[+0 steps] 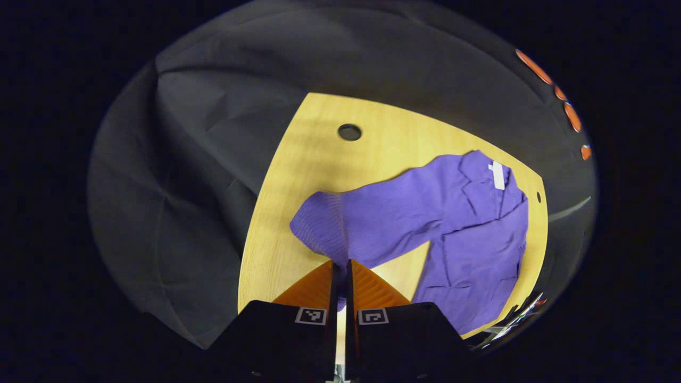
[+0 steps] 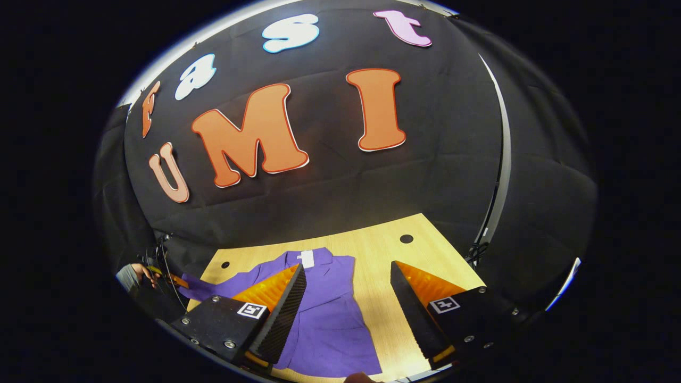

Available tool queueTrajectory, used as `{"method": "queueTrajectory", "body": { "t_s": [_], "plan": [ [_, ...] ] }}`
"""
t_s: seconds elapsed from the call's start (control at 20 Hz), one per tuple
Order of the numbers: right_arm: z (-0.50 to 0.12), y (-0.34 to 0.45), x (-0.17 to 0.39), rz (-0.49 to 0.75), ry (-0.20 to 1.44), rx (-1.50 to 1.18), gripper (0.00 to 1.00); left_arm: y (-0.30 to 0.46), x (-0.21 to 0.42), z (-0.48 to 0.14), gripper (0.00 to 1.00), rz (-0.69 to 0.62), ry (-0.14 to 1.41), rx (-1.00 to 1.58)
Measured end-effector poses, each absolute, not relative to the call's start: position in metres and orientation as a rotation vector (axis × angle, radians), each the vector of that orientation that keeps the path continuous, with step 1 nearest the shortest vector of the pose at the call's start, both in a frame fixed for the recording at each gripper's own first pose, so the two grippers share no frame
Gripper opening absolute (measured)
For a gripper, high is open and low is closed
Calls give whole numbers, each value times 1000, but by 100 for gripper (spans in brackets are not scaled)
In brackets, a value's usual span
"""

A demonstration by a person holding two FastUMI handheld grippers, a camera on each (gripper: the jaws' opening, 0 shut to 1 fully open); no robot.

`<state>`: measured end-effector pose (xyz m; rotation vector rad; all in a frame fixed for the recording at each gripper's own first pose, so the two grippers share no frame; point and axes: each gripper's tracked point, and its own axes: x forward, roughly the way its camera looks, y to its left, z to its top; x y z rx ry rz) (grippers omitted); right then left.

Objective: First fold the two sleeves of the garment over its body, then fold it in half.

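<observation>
A purple garment [image 1: 468, 234] lies flat on the wooden table [image 1: 319, 159], with a white label [image 1: 497, 174] at its collar. One sleeve [image 1: 372, 218] stretches out sideways toward me. My left gripper [image 1: 341, 263] is shut on the ribbed cuff of that sleeve, and purple cloth shows between its fingers. In the right gripper view, my right gripper [image 2: 347, 267] hangs open above the garment's body [image 2: 330, 324], with nothing between its fingers. Far left in that view, the left gripper [image 2: 171, 279] holds the sleeve's end [image 2: 194, 287], with a person's hand [image 2: 133, 274] behind it.
The table has a round hole [image 1: 349, 132] near its far side and a smaller hole [image 1: 538, 197] by the collar. Black cloth walls surround the table on all sides. Bare wood [image 2: 383, 250] lies to the right of the garment.
</observation>
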<state>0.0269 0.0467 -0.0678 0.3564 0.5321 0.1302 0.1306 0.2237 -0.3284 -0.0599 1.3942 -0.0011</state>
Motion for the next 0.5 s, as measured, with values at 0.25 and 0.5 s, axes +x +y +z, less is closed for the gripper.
{"method": "queueTrajectory", "body": {
  "t_s": [0.25, 0.5],
  "plan": [
    [-77, 36, 31, 164, 534, 410, 95, 153, 162, -262, 7, -134, 1313, 5],
    [-86, 17, 31, 177, 531, 458, 95, 52, 181, -229, 8, -271, 1267, 56]
  ]
}}
